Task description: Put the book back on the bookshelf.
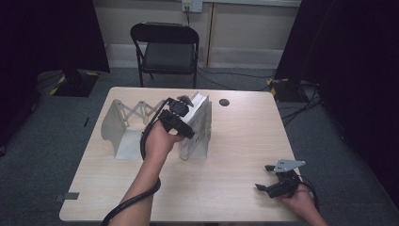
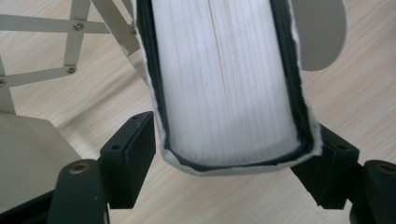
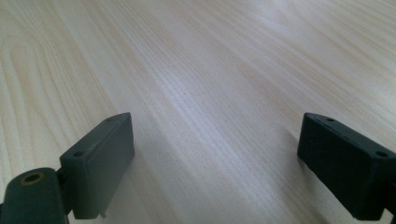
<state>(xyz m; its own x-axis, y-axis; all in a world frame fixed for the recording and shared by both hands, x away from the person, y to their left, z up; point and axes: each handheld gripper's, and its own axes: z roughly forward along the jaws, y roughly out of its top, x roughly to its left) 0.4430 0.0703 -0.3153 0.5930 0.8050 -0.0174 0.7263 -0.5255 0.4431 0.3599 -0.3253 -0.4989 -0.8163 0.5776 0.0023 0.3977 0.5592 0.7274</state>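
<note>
Light wood table on grey carpet, black folding chair behind it, dark curtains at both sides. Extendable metal bookend rack sits left of centre; thick book stands at its right plate. Left gripper straddles the book, left jaw apart from it. Right gripper gapes wide over bare tabletop, near right.

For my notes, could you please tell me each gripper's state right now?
Left gripper: around the book, grip unclear.
Right gripper: open, empty.
</note>
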